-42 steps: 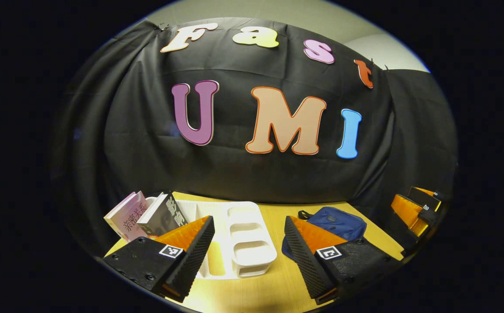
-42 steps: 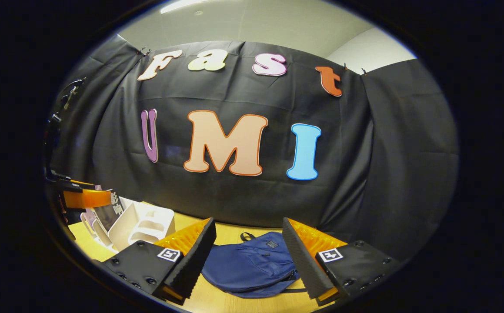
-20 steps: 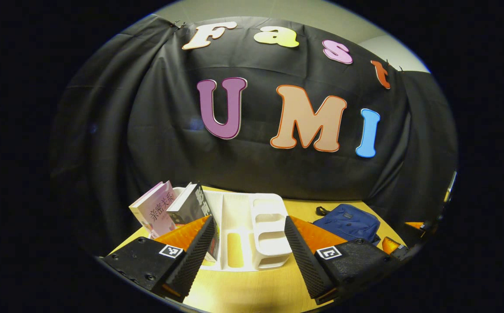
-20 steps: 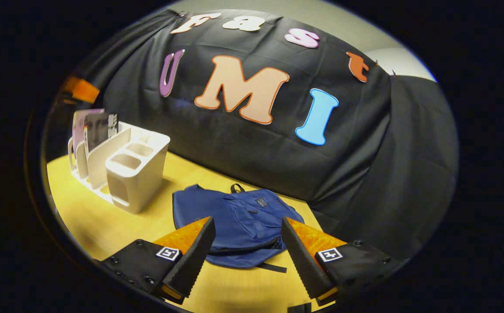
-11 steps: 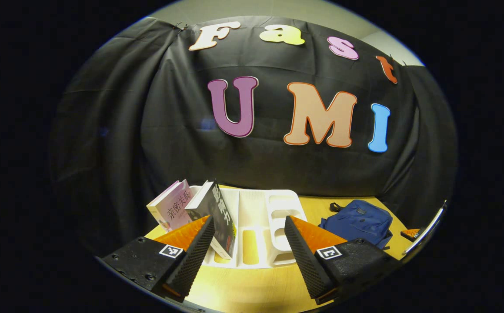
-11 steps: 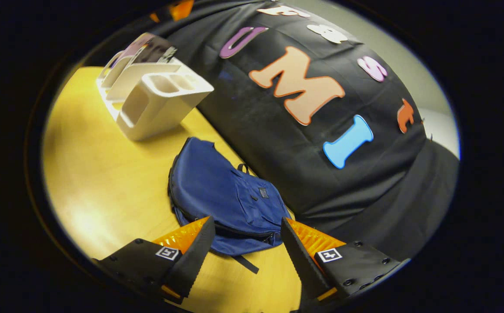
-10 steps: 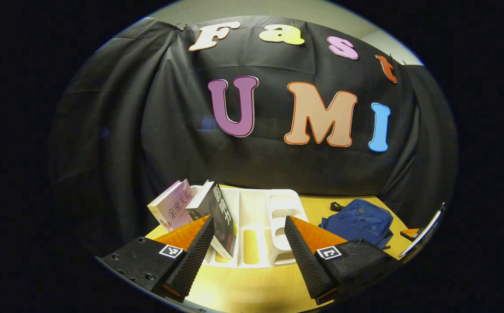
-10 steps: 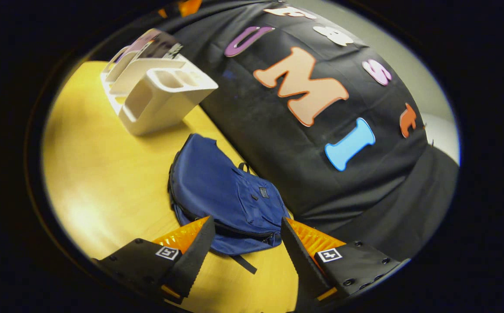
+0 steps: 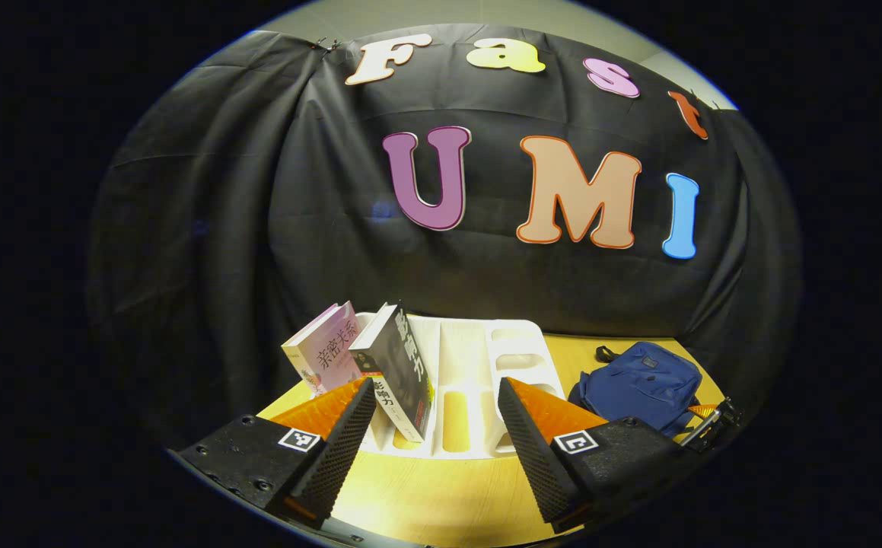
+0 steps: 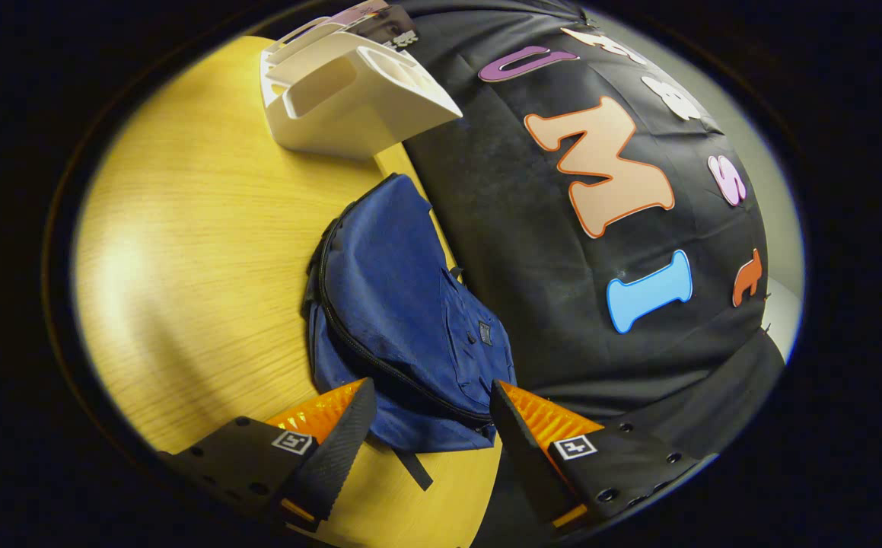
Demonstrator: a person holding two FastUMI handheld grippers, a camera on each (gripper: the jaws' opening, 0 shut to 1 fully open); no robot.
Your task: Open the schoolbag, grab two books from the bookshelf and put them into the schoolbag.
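Since the earlier frames the right gripper (image 10: pixel 429 426) has rolled over and dropped toward the near end of the schoolbag (image 10: pixel 402 320), while the left gripper (image 9: pixel 437 422) has drifted closer to the bookshelf (image 9: pixel 479 380). Both sets of jaws stand apart, holding nothing. The right one frames the zip's end, probably lining up to catch the pull; the pull itself is too small to make out against the dark fabric. The bag lies flat and zipped on the table (image 10: pixel 182 251), against the booth wall. Further off, the black book (image 9: pixel 399 369) and the pink book (image 9: pixel 326 354) lean in the shelf's left slots, their lower edges hidden by a finger; the left gripper seems staged for them
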